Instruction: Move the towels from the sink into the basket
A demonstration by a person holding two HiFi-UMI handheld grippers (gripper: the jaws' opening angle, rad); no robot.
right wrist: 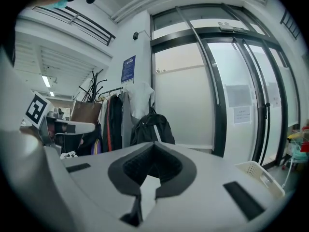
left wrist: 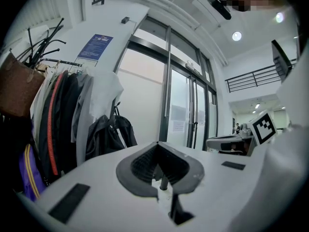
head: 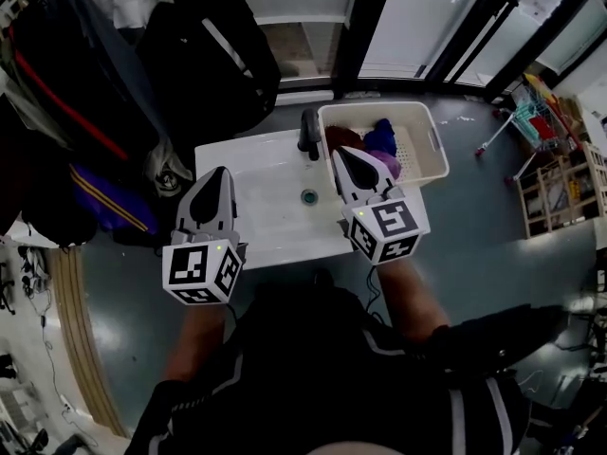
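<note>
Surroundings: black backpack (head: 213, 50) and hung coats (head: 76, 93) stand beyond the far-left corner of the sink (head: 256, 207). Black faucet (head: 309, 133) sits at the sink's far edge, drain (head: 309, 196) mid-basin. White basket (head: 432, 140) abuts the sink's right edge.

Towels (head: 379, 140): red, blue, purple, bunched in the basket's left half.

Left gripper (head: 223, 172): jaws closed, empty, over the sink's left edge. Right gripper (head: 339, 153): jaws closed, empty, at the basket's near-left corner.

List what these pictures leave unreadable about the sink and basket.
Sink near-right corner: head view, hidden behind the right gripper.
Towels in the basket: head view, too small to count.
Basket interior: right gripper view shows only a rim past the gripper's body.
Sink: outside both gripper views.
</note>
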